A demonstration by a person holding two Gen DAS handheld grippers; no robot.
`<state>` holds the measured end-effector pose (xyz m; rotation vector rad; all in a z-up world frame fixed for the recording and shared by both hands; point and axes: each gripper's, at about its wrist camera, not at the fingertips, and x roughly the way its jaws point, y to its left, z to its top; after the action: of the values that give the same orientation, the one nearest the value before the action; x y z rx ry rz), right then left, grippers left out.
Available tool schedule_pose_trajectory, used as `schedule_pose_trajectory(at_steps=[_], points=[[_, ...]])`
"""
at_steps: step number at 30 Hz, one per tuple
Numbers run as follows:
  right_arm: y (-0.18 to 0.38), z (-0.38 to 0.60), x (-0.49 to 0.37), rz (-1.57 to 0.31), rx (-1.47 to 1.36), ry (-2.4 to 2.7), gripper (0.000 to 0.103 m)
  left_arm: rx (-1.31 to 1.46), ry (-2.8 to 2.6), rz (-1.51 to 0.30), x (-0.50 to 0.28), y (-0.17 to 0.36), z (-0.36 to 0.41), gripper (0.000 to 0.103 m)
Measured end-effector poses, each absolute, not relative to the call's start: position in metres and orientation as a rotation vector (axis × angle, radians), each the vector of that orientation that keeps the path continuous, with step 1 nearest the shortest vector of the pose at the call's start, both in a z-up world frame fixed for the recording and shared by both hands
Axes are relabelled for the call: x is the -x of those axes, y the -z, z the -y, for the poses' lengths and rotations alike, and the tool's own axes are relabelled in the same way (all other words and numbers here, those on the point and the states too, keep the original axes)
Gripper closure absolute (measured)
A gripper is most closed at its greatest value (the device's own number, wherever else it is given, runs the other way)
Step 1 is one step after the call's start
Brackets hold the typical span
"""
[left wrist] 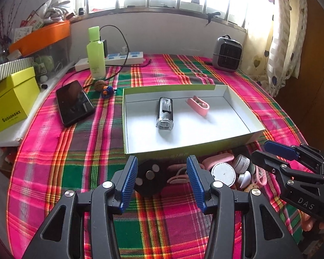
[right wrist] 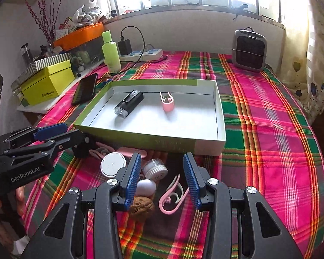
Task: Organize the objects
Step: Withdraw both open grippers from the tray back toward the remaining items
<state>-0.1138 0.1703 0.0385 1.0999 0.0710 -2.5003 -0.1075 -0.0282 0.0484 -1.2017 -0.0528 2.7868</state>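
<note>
I count 2 items in the tray (right wrist: pixel 220 116) so far: black flashlight (right wrist: pixel 128 104), pink clip (right wrist: pixel 168 104). Pile (right wrist: pixel 144 179) just near of it remains. Left gripper (left wrist: pixel 162 177) & right gripper (right wrist: pixel 162 179) both part-open, holding nothing.

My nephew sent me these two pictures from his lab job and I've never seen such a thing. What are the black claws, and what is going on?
Those are two handheld grippers, one in each of a person's hands, each with a camera looking along its blue-padded jaws. One picture is from the left gripper, the other from the right gripper. Both are open and hold nothing. On the pink plaid tablecloth lies a shallow green cardboard tray holding a black flashlight and a pink clip. In front lie small loose items, including a brown walnut and a round white lid.
</note>
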Motion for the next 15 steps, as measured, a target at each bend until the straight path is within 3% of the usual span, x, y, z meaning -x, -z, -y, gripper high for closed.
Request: schedule_pose_trajectory(at_steps=[15], points=[[-0.023, -0.192, 0.090, -0.021, -1.127, 2.472, 0.061, 1.235, -2.756, 0.133, 0.092, -0.026, 0.051, 0.056]])
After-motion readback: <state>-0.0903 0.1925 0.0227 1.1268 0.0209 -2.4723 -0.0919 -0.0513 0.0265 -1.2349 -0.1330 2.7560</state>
